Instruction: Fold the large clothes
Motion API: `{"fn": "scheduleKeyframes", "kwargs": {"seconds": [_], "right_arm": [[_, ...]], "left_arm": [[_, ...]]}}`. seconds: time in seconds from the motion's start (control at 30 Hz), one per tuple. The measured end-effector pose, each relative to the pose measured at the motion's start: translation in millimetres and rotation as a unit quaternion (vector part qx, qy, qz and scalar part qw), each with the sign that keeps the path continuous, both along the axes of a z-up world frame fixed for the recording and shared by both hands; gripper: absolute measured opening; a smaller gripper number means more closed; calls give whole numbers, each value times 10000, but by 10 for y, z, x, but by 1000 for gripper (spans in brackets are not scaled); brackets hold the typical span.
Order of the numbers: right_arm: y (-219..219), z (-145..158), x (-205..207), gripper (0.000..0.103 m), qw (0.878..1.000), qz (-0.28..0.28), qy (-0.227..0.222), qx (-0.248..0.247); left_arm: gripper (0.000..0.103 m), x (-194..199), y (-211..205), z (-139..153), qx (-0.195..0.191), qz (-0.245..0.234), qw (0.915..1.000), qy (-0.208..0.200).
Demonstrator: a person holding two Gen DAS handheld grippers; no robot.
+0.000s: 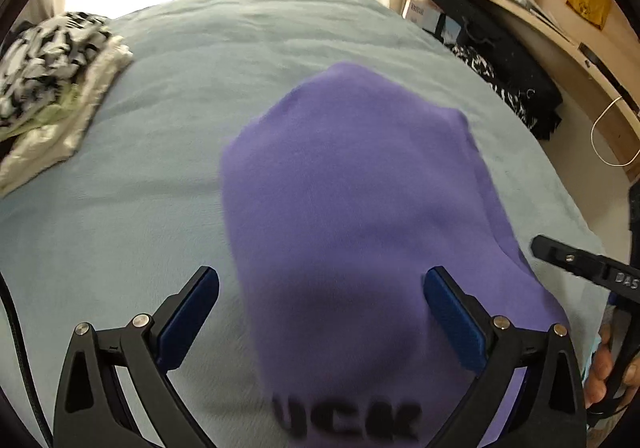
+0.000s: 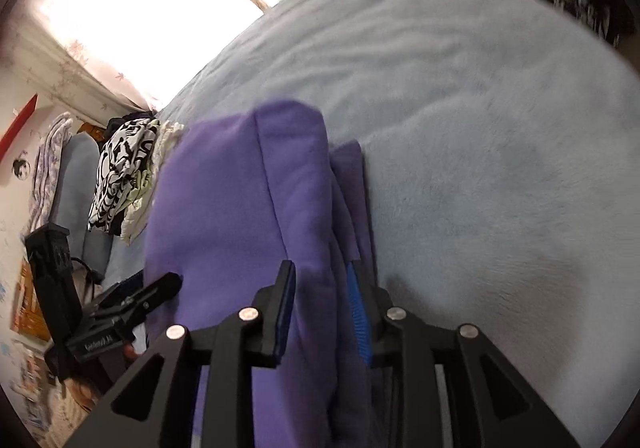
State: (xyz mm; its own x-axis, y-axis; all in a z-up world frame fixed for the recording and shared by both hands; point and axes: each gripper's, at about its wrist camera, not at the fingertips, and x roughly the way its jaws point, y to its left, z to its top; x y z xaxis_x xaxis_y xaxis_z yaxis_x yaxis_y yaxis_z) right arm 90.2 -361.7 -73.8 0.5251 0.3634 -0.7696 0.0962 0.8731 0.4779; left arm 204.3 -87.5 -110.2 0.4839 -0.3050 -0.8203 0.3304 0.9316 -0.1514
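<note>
- The purple garment (image 1: 352, 208) lies folded into a thick bundle on the pale blue blanket (image 1: 160, 152), directly ahead of and partly under both tongs.
- The left tongs (image 1: 320, 312) stand wide apart; the near end of the bundle, with dark lettering on it, sits between the two blue pads (image 1: 188, 320) but neither pad touches the cloth.
- The right tongs (image 2: 320, 312) are narrowly apart, with a fold of the purple cloth between the pads. The picture is blurred, and the cloth looks loose there, not pinched, so I judge the grip is let go.
- In the left view the right tongs (image 1: 580, 268) show at the right edge, beside the bundle, with the person's fingers behind them.
- Step in hand, as I judge it: a fold has been laid down and both tongs are releasing the bundle.
- A pile of black-and-white and cream clothes (image 1: 52, 88) lies well to the left and beyond the tongs.
- Next move likely calls for lifting both tongs clear without dragging the layers, then either gripping the near edge for one more fold or carrying the bundle toward the pile.
- Risk: a pad catching the loose fold could pull the stack open.
</note>
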Motion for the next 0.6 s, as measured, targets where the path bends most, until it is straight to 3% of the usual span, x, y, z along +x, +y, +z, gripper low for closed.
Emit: {"fn": "scheduleKeyframes", "kwargs": {"seconds": [0.27,0.47,0.6], "right_arm": [[374,385,-385,27,9973,546,-460,-171],[522,114,-455,27,9964,668,-209,-476],[446,-184,-530,13,9961,593,103,-652]], "left_arm": [[94,-656,261,68,60,211,9997,-144],[92,-871,325,-80,-142,364,9992,-84],[92,-824,366,-202,-228,324,9992,12]]}}
